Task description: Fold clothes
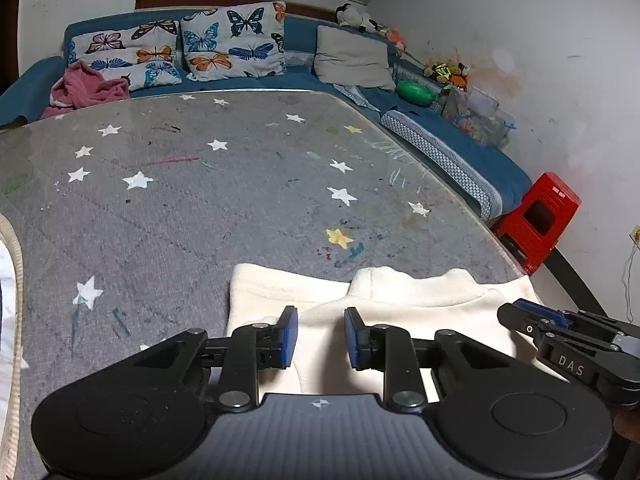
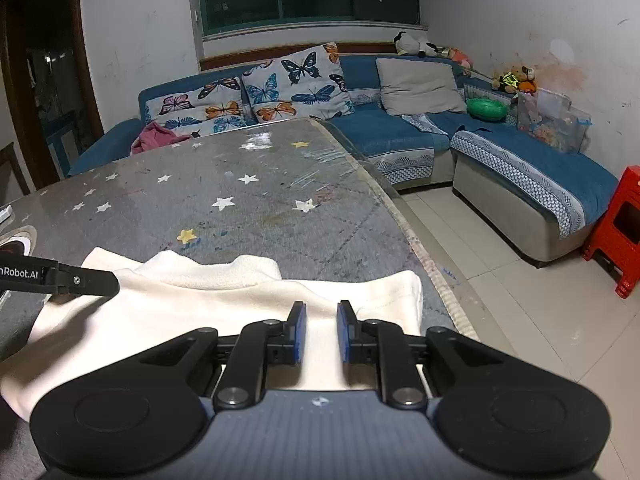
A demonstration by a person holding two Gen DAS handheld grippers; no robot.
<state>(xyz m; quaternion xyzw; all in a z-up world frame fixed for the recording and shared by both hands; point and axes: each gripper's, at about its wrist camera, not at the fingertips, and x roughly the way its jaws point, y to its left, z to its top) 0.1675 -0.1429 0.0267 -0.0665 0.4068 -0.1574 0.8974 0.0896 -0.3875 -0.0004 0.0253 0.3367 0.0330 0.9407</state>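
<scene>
White letters "DAS" are showing on the right gripper — and a partly cut-off "nRobot.AI" is reading along the left gripper.

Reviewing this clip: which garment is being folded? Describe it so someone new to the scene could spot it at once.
Start at the large grey table with white and yellow stars, in front of the blue sofa. At its near edge, under both grippers, lies the cream fleece garment. It is the only cloth on the table; the other loose garment, a pink one, sits crumpled on the sofa.
</scene>
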